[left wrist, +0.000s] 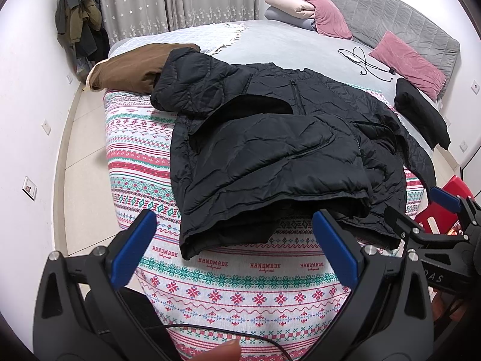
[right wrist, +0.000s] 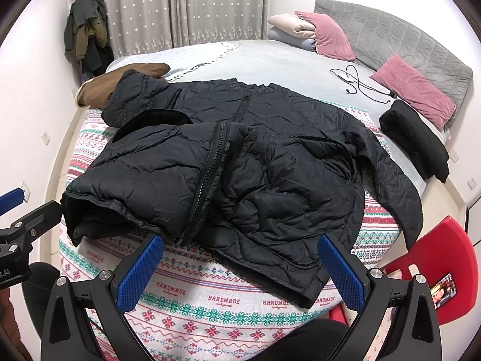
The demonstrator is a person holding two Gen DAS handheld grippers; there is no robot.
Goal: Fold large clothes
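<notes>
we have the black puffer jacket [right wrist: 240, 162] lying across the foot of the bed [left wrist: 285, 45], on the patterned blanket [left wrist: 240, 294], with its hem towards us and its collar end towards the pillows. one front panel is already laid over the body, so the zipper [right wrist: 210, 174] runs down the middle of the pile in the right wrist view, and the sleeve on our right trails off towards the bed's edge above the red chair [right wrist: 445, 240]. our left gripper [left wrist: 234, 240] hovers just short of the hem with its jaws spread wide and nothing between the blue pads; our right gripper [right wrist: 240, 264] is likewise wide apart and empty, poised near the lower right corner of the hem. we judge that we hold them open and low like this because the next move is to pinch the hem at two points and carry it up towards the collar. the fabric looks slick and puffy, so a shallow pinch may slip. a brown garment [left wrist: 135, 66] sits at the far left, touched by the jacket's hood end, and a folded black item [right wrist: 415, 141] lies apart near a pink pillow [right wrist: 418, 90], likely kept aside to leave us room.
</notes>
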